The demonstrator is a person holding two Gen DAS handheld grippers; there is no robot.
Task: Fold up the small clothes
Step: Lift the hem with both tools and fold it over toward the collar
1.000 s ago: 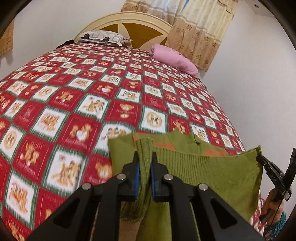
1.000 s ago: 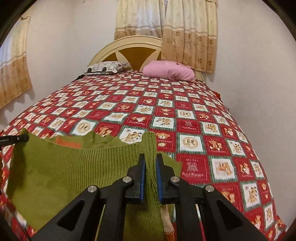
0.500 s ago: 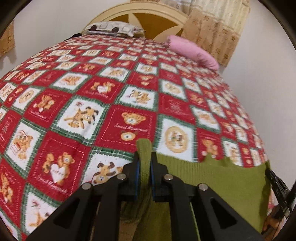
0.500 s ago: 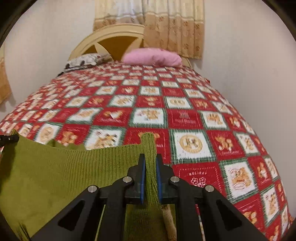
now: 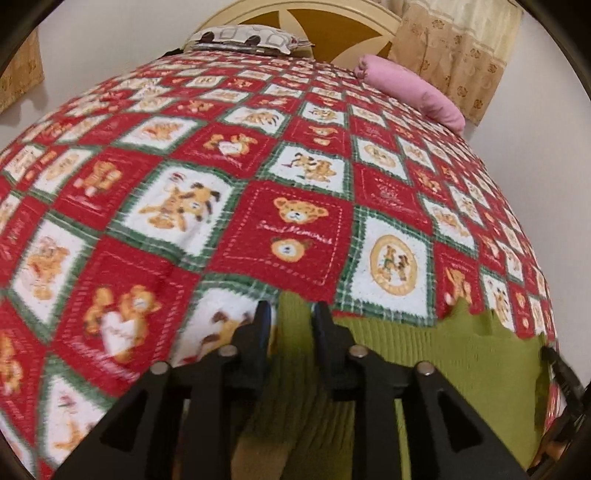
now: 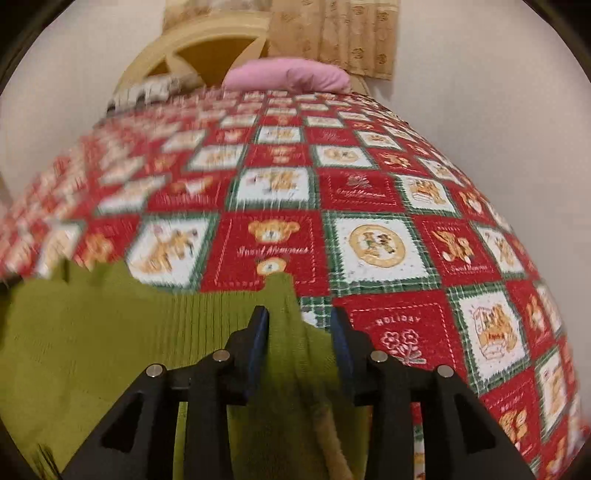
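1. Where the room opens out ahead of both cameras, a bed (image 5: 258, 166) takes up nearly everything, covered by a red, white and green quilt (image 6: 369, 192) printed with teddy bears and lettered squares.
2. At the far end stands a cream headboard (image 5: 332, 22) with brown panels, and patterned curtains (image 5: 454, 48) hang on the wall to its right.
3. A green knit garment, the sweater (image 5: 461, 362), lies on the near part of the quilt. It spreads between the two tongs, with its far edge ragged and wavy against the red squares. In the right view it fills the lower left of the picture (image 6: 92, 350).
4. A pink pillow (image 6: 288, 75) rests at the head of the bed, right of centre, and a grey patterned pillow (image 5: 247, 37) lies to its left against the headboard.
5. The left tongs (image 5: 290, 319) stand spread a little. A raised fold of the sweater sits in the gap between them; I cannot tell if either finger touches it.
6. The right tongs (image 6: 299, 325) are spread wider. A peak of the sweater stands up between them, nearer the left finger (image 6: 258, 332), with quilt showing beside the right one.
7. At the right edge of the left view, a dark bit of the other tool (image 5: 561, 373) shows by the sweater's edge.
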